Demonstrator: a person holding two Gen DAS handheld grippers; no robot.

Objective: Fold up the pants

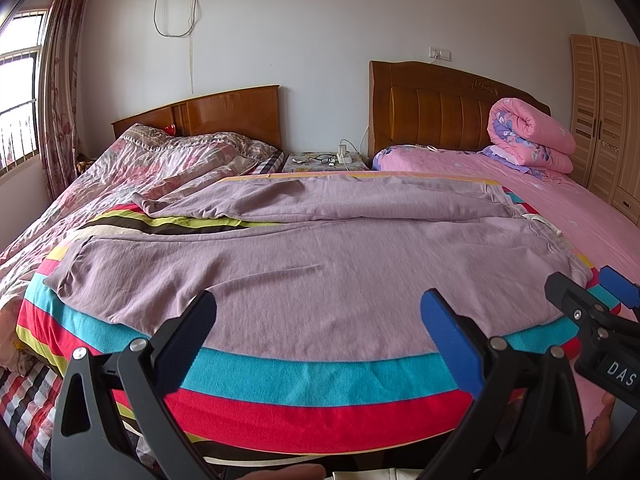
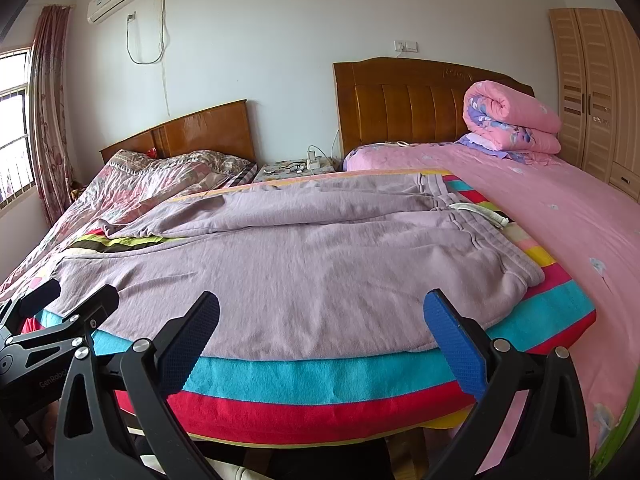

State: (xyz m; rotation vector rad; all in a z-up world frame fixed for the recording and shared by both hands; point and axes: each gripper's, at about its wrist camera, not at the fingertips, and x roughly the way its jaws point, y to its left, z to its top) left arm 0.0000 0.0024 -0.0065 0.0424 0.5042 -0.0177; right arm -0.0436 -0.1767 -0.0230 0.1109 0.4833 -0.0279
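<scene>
Both tools hang over the near edge of the bright striped fleece blanket [image 1: 320, 376], and neither one has cloth in it. The left gripper [image 1: 318, 332] stands with its jaws spread wide, nothing between the blue pads; the right gripper [image 2: 320, 332] is spread just the same, empty.

On that blanket lie the soft mauve knit pants [image 2: 304, 264], spread flat and lengthwise across it. The waistband [image 2: 452, 204] sits toward the blanket's right side, a white drawstring [image 2: 484, 212] trailing off it onto the stripes. The two legs run away to the blanket's left side, the near leg lying broad and fairly smooth, the far leg rumpled, with a strip of stripes showing between their cuff ends.

How will it handle? It looks like a light, limp jersey: no stiffness at all, so it should drape and sag from any pinch and wrinkle as it travels. The fleece beneath probably clings a bit, so dragging may bunch the cloth; lifting clear seems wiser.

Where to grab? The ribbed waistband looks like the firmest hold for the right tool, at its near corner by the blanket's front-right stripes. The left tool's best bet seems the near leg's cuff [image 1: 66, 276], toward the blanket's left edge. The loose drawstring could snag.
</scene>
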